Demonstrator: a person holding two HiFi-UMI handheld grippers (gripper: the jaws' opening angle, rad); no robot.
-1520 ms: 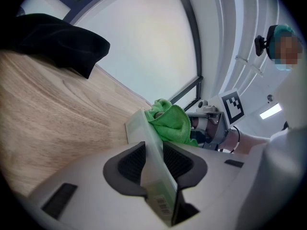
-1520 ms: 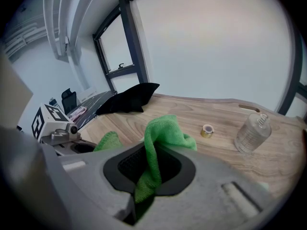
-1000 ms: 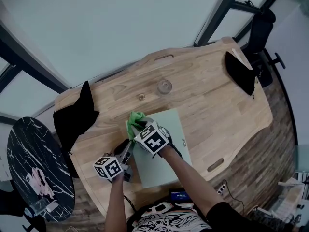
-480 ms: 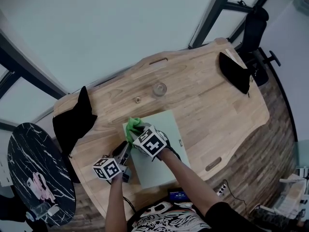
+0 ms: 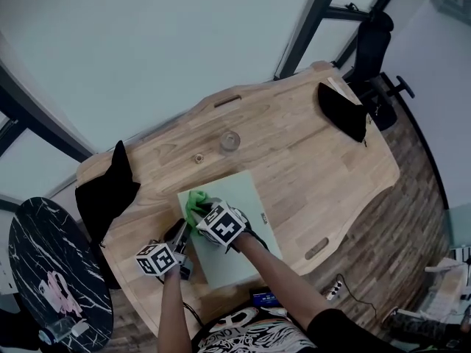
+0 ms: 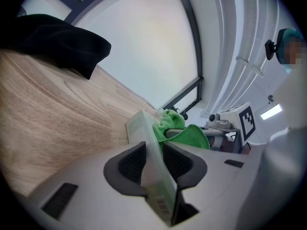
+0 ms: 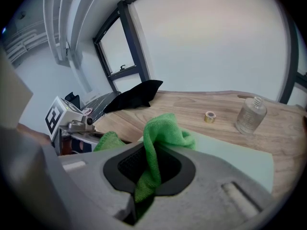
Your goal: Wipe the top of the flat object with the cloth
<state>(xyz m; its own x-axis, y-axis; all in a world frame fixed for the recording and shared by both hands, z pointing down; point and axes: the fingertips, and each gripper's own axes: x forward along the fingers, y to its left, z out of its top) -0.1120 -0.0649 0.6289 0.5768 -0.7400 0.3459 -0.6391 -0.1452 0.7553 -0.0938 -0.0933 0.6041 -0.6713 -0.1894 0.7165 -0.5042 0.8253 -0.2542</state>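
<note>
We clamp left gripper (image 6: pixel 154 166) on near edge of flat object (image 5: pixel 239 191). Right gripper (image 7: pixel 149 169) pinches green cloth (image 7: pixel 162 128), bunched on object top just ahead of left gripper. Risks as we judge: thin fold slips out mid-stroke; hard push twists object from left clamp.

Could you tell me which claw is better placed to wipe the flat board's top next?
The right claw: it is shut on the green cloth, which lies on the flat board. The left claw is shut on the board's edge, steadying it.
</note>
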